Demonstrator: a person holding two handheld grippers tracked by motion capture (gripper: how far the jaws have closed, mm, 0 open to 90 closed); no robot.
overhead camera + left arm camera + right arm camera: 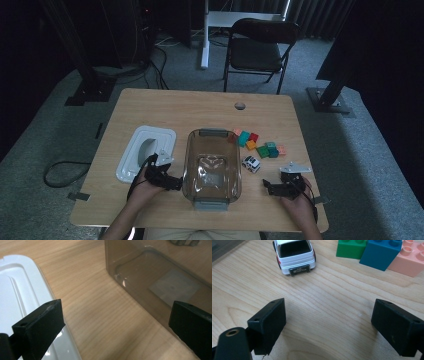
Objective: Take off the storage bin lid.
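Observation:
A clear brownish bin [212, 167] stands empty at the table's middle, with a white lid [145, 150] lying to its left. My left gripper [172, 172] is open, low over the bare wood between the lid [22, 295] and the bin's wall [150, 282]; nothing is between its fingers. Right of the bin sits a white toy car [251, 163]. My right gripper [272, 182] is open just short of the car [294, 255], whose rear faces it. Green [350, 248], blue [380, 253] and pink [409, 260] blocks lie beyond on the right.
Several coloured blocks [257, 142] are scattered behind the car, near the bin's far right corner. A small round hole [240, 105] marks the table's far side. A folding chair [260, 47] stands on the floor beyond the table.

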